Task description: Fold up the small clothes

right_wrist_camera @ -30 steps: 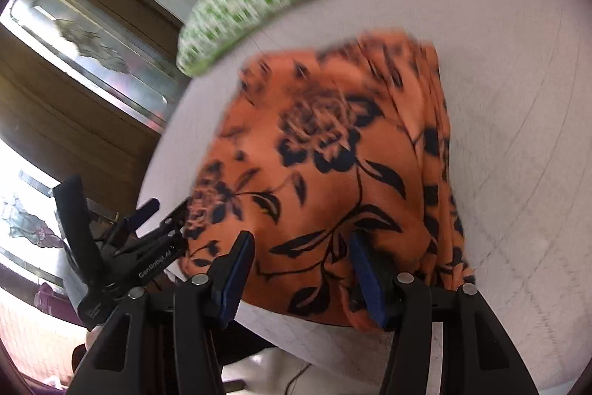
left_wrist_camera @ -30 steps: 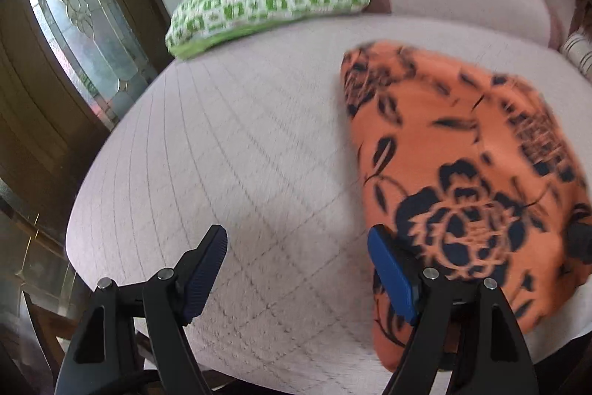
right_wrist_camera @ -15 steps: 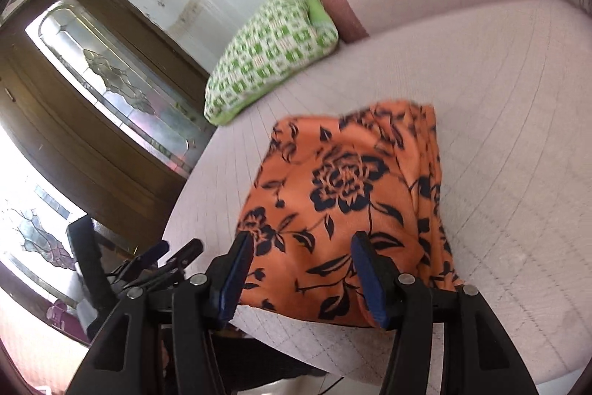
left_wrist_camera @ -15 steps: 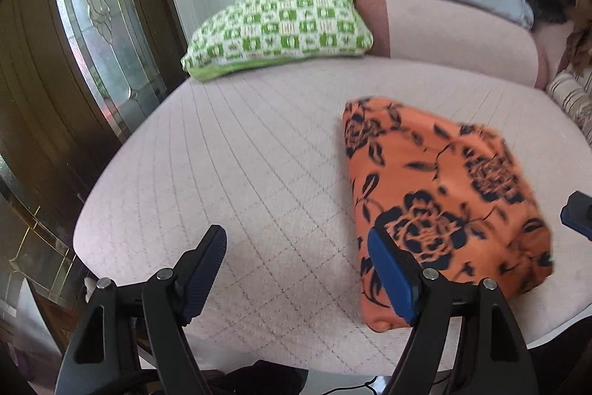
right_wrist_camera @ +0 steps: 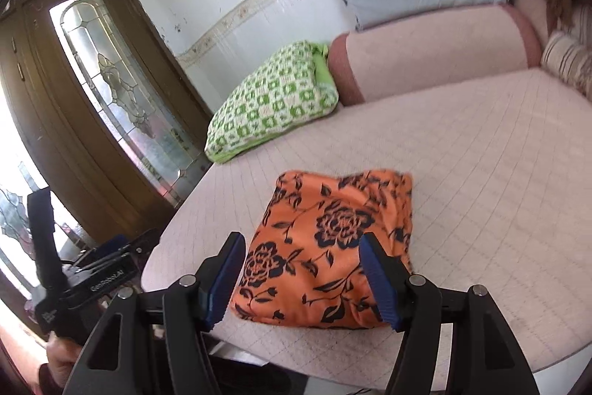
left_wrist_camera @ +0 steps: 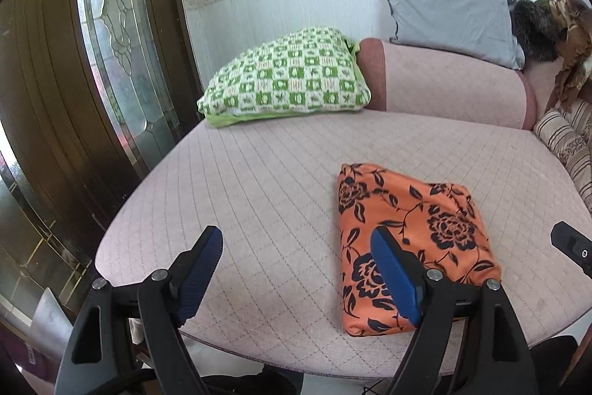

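Observation:
An orange garment with black flowers (left_wrist_camera: 414, 239) lies folded into a compact block near the front edge of a pink quilted bed (left_wrist_camera: 259, 195). It also shows in the right wrist view (right_wrist_camera: 329, 247). My left gripper (left_wrist_camera: 296, 269) is open and empty, held above the bed's front edge, to the left of the garment. My right gripper (right_wrist_camera: 299, 276) is open and empty, held just in front of the garment and apart from it. The left gripper's body shows at the left of the right wrist view (right_wrist_camera: 88, 276).
A green checked pillow (left_wrist_camera: 288, 80) and a pink bolster (left_wrist_camera: 451, 80) lie at the bed's far side, with a grey cushion (left_wrist_camera: 447, 13) against the wall. A striped cushion (left_wrist_camera: 566, 143) is at the right. A wooden glass-panelled door (left_wrist_camera: 111, 43) stands to the left.
Both grippers have pulled back and up from the garment, which now looks smaller and farther off. The garment lies still. Both grippers stay open.

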{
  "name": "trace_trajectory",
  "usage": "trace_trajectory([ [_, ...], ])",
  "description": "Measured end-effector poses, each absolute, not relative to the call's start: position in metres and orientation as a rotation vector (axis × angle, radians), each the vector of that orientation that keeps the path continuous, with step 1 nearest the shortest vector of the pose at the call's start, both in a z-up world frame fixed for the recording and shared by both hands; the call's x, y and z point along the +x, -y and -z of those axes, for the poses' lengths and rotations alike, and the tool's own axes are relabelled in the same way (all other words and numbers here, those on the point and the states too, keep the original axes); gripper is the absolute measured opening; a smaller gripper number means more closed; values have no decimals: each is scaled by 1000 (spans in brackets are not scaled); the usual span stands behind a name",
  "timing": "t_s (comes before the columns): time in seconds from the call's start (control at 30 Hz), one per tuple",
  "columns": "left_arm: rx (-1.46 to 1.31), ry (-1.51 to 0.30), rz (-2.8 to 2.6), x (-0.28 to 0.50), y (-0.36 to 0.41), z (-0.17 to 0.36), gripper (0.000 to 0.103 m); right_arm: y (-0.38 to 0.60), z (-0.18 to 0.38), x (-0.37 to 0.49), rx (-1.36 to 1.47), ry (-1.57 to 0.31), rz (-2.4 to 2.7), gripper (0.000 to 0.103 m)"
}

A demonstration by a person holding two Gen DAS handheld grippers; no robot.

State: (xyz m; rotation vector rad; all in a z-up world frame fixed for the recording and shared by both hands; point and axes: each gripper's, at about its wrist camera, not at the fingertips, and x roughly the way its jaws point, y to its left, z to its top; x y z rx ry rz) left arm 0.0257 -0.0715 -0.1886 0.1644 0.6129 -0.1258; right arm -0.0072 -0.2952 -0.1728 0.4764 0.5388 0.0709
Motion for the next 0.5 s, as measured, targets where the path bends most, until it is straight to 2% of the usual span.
trace_trajectory([
  [0.03, 164, -605, 122, 23, 72, 185, 83, 293, 168, -10, 454, -528, -43, 75],
  [0.1, 164, -582, 111, 18, 72, 174, 83, 291, 161, -14, 423, -511, 2, 79],
  [0.2, 164, -550, 105, 9, 72, 159, 85, 288, 152, -16, 379, -501, 65, 79],
  [0.27, 163, -517, 99, 2, 71, 149, 92, 287, 149, -17, 373, -504, 71, 79],
  [0.33, 160, -477, 96, -6, 70, 139, 95, 286, 146, -19, 376, -494, 61, 79],
  [0.5, 184, -407, 90, -21, 71, 117, 98, 281, 136, -23, 355, -471, 48, 79],
])
